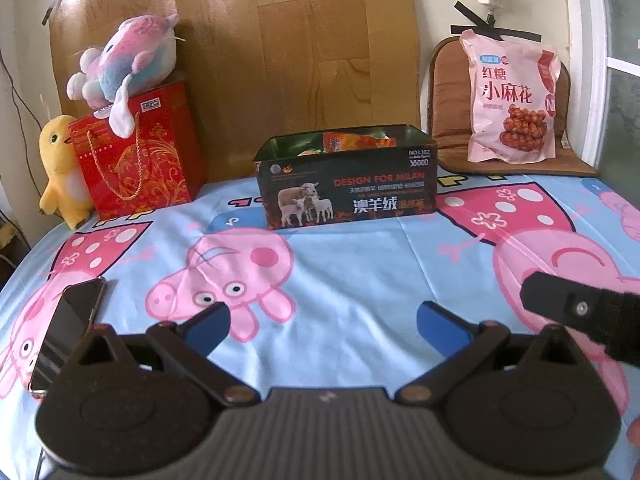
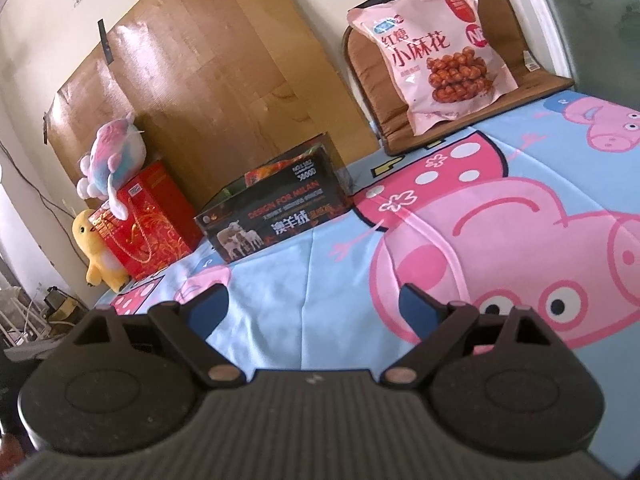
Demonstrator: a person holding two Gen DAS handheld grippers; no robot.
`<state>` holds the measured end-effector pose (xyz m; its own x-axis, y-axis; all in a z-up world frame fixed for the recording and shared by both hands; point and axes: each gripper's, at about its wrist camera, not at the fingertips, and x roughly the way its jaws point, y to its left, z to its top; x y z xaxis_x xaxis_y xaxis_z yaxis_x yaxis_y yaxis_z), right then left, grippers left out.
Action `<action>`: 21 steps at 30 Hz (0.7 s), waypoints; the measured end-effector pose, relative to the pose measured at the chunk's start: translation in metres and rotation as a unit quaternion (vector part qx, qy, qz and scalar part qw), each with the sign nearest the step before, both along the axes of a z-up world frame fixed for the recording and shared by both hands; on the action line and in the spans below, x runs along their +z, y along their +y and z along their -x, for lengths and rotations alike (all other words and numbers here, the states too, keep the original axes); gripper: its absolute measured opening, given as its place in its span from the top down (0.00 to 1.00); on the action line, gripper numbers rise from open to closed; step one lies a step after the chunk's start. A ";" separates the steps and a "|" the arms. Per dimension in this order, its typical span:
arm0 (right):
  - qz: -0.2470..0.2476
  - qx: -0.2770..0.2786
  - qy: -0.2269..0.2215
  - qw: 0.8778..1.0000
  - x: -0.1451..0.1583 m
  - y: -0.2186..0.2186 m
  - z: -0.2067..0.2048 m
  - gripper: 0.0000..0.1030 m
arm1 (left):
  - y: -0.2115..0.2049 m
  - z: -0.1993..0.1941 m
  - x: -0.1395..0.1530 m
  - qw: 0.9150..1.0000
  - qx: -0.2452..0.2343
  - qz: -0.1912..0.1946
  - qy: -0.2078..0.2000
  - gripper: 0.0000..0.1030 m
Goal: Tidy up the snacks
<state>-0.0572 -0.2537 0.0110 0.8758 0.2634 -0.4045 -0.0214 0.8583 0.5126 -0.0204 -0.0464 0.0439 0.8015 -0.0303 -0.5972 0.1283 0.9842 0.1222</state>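
Snack packets (image 1: 352,142) fill the dark box (image 1: 346,188); left claw (image 1: 322,326) and right claw (image 2: 314,308) gape wide, empty.

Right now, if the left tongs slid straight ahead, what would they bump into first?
Probably the black box. The left tongs are open, aimed over bare sheet at its front. Depth is hard to judge through the fisheye.

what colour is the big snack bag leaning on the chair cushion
Pink, with red lettering, seen best in the right wrist view: snack bag.
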 end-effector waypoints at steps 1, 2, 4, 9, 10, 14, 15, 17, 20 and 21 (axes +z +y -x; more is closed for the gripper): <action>0.000 -0.002 0.000 1.000 0.000 -0.001 0.000 0.09 | 0.000 0.000 0.000 1.000 -0.001 0.001 0.000 0.00; 0.001 -0.003 -0.001 1.000 0.000 -0.001 0.000 0.09 | 0.000 0.000 0.000 1.000 -0.003 0.003 0.001 0.00; 0.002 -0.007 -0.002 1.000 0.000 -0.001 0.000 0.09 | 0.000 0.000 0.000 1.000 -0.005 0.005 0.001 0.00; 0.012 -0.016 -0.006 1.000 0.001 -0.003 0.002 0.09 | -0.005 0.002 -0.001 1.000 -0.014 0.004 0.001 0.00; 0.012 -0.017 -0.006 1.000 0.001 -0.004 0.001 0.09 | -0.006 0.002 -0.001 1.000 -0.018 0.004 0.001 0.00; 0.011 -0.024 -0.005 1.000 0.001 -0.007 0.002 0.09 | -0.009 0.003 -0.002 1.000 -0.026 0.002 0.001 0.00; 0.011 -0.025 -0.005 1.000 0.000 -0.008 0.002 0.09 | -0.010 0.003 -0.002 1.000 -0.026 0.001 0.001 0.00; 0.012 -0.026 -0.005 1.000 0.000 -0.008 0.003 0.09 | -0.010 0.003 -0.003 1.000 -0.025 0.002 0.003 0.00; 0.013 -0.025 -0.002 1.000 -0.001 -0.007 0.002 0.09 | -0.010 0.003 -0.003 1.000 -0.022 0.000 0.001 0.00; 0.013 -0.024 -0.002 1.000 -0.001 -0.007 0.002 0.09 | -0.010 0.003 -0.003 1.000 -0.021 -0.001 -0.001 0.00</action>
